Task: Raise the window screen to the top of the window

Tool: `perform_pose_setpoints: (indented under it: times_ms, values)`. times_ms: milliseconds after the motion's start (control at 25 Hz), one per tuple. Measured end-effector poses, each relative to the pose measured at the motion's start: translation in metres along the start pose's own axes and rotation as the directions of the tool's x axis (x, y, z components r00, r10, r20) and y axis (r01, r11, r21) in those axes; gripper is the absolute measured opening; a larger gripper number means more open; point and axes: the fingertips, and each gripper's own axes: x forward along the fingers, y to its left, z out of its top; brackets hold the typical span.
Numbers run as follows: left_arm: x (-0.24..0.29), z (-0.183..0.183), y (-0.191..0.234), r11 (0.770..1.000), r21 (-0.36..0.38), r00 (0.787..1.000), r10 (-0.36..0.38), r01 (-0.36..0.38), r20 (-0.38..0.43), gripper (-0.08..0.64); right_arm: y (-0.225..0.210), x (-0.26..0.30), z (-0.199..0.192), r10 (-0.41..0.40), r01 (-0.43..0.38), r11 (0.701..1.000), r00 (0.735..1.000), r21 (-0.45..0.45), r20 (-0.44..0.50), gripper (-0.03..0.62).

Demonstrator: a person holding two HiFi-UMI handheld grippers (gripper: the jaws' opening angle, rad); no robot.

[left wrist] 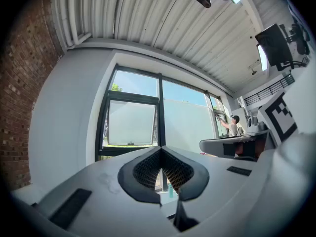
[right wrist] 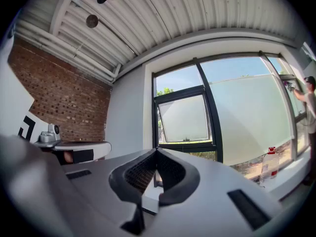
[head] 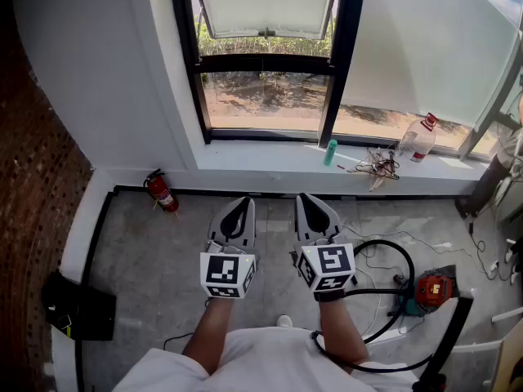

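The window screen [head: 265, 2] is a pale sheet in the black-framed left pane, its lower edge with a small handle [head: 265, 33] partway up the opening. It also shows in the left gripper view as the screen [left wrist: 131, 122] and in the right gripper view as the screen [right wrist: 185, 118]. My left gripper [head: 243, 204] and right gripper [head: 307, 202] hover side by side over the floor, well short of the window and pointing at it. Both are shut with nothing between the jaws, as seen at the left gripper [left wrist: 160, 152] and the right gripper [right wrist: 155, 153].
On the sill stand a green bottle [head: 330, 152], a tangle of cables [head: 376, 163] and a red-capped plastic bottle [head: 418, 137]. A fire extinguisher [head: 161, 191] leans at the wall. A black box [head: 78, 305], a black hose [head: 384, 288] and a red tool [head: 433, 288] lie on the floor. A person [right wrist: 310, 102] stands far right.
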Motion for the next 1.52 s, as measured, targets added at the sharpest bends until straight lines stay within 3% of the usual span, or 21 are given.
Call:
perform_pose_setpoints:
  times_ms: [720,1000,1240,1400,1520]
  values:
    - [0.032,-0.005,-0.034,1.0,-0.017,1.0,0.015,-0.014,0.006,0.0,-0.035,0.003,0.001,0.044,-0.045,0.998,0.999,0.037,0.026,-0.009]
    - [0.038,-0.01,-0.043,0.998,-0.035,0.999,0.054,-0.054,-0.01,0.0,-0.049,-0.005,-0.013,0.05,-0.051,0.994,0.999,0.093,0.018,-0.009]
    - [0.046,-0.016,-0.046,0.999,-0.004,0.999,0.038,-0.038,-0.026,0.0,-0.06,0.011,-0.024,0.055,-0.056,0.988,0.998,0.143,0.01,-0.009]
    - [0.059,-0.039,-0.028,0.998,-0.038,0.997,0.043,-0.046,-0.071,0.0,-0.062,0.036,-0.038,0.063,-0.06,0.985,0.998,0.161,-0.015,-0.009]
    - [0.081,-0.051,-0.006,0.994,-0.103,0.997,0.014,-0.022,-0.078,0.0,-0.063,0.069,-0.048,0.057,-0.052,0.987,0.998,0.153,-0.028,-0.009]
